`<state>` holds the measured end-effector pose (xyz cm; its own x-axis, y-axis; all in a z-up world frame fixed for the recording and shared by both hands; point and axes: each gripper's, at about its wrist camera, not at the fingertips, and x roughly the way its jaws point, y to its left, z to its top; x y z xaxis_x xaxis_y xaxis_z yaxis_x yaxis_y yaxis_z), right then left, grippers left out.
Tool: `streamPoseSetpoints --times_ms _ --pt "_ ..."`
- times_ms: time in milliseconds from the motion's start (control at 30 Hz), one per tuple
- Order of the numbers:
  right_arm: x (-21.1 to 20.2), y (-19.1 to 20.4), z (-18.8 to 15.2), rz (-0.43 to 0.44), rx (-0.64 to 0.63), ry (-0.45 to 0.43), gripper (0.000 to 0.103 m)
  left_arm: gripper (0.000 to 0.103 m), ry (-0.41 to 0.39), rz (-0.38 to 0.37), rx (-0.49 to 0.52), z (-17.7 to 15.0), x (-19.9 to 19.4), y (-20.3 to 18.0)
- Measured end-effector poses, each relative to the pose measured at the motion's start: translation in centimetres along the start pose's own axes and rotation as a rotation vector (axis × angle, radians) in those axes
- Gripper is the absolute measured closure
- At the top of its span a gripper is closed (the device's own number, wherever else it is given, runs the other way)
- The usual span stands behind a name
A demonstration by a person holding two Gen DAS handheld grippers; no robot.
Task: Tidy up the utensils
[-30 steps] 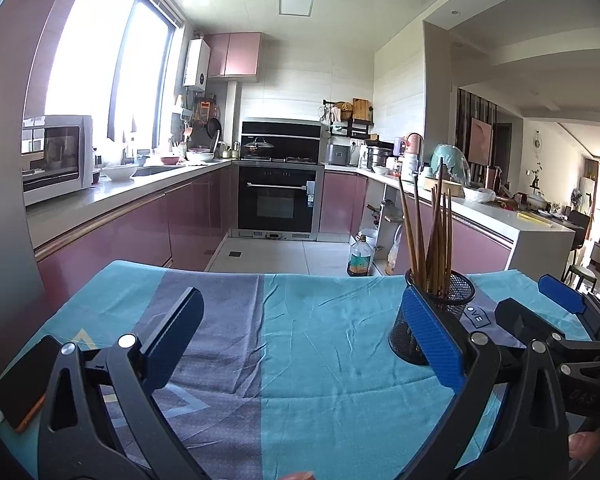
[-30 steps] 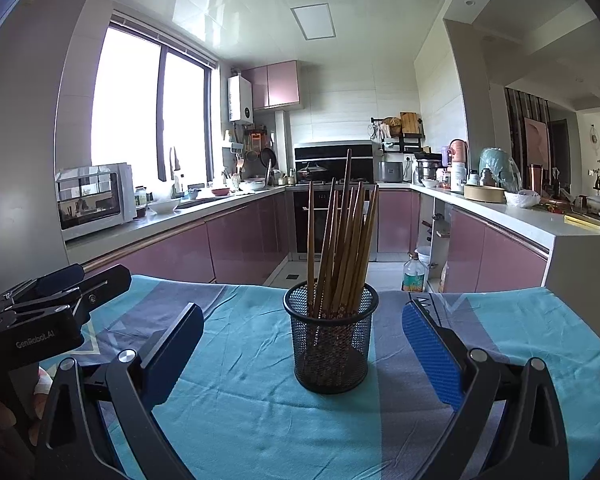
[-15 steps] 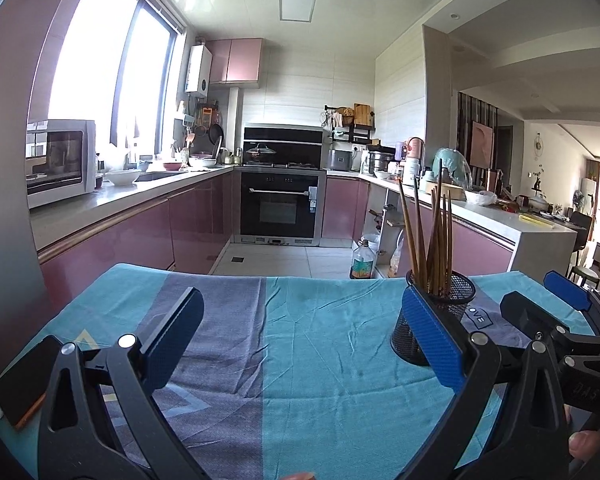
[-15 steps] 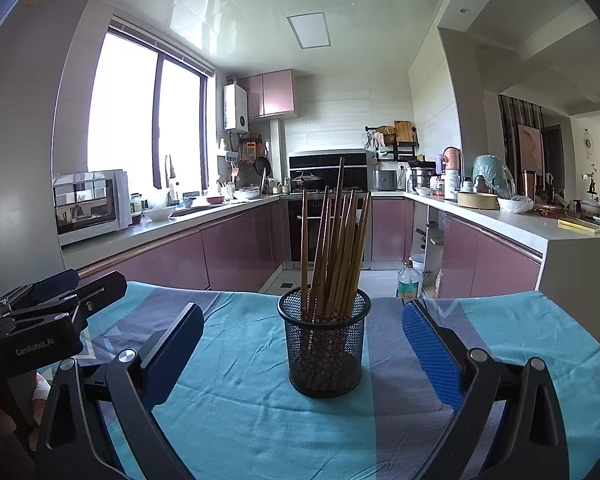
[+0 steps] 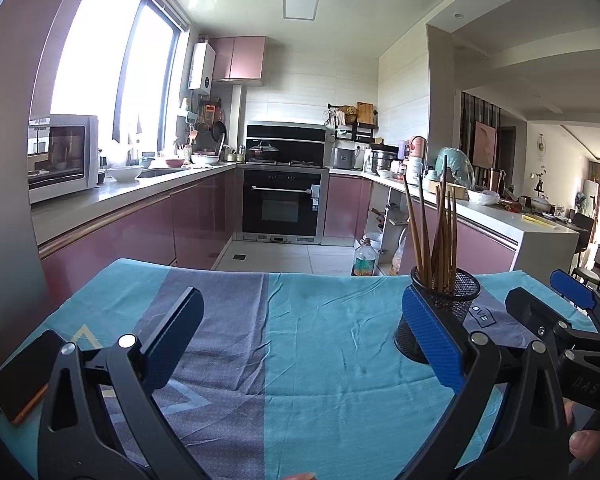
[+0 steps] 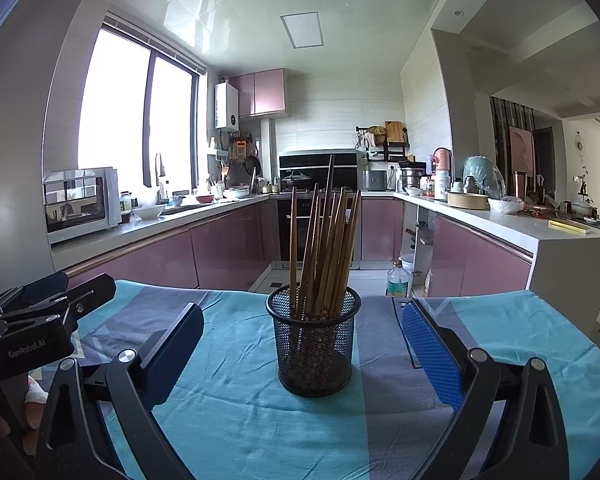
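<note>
Chopsticks (image 6: 327, 248) stand upright, bunched in mesh cup (image 6: 314, 344) on tabletop (image 6: 240, 420) with teal cloth. Right gripper (image 6: 302, 354) hovers low, jaws wide apart, cup at 12 o'clock between fingers, untouched. Left gripper (image 5: 300, 344) jaws apart, empty, above cloth; cup (image 5: 440, 312) at 2 o'clock, behind its right finger. Phone (image 5: 20, 376) lies at 9 o'clock on cloth edge.

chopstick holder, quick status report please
Left gripper open, empty. Right gripper open, lined up on the mesh chopstick holder. Chopsticks upright inside. Phone on cloth at left, nothing in the way.
</note>
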<state>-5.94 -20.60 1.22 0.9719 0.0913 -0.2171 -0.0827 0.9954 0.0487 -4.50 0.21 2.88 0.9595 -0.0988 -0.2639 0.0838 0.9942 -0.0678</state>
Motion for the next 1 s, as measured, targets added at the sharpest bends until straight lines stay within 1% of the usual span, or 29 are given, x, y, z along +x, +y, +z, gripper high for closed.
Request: streamPoseSetpoints --times_ms 1000 --pt "-0.34 -0.15 0.1 -0.028 -0.002 -0.004 0.007 0.005 0.017 -0.009 0.004 -0.75 0.31 -0.71"
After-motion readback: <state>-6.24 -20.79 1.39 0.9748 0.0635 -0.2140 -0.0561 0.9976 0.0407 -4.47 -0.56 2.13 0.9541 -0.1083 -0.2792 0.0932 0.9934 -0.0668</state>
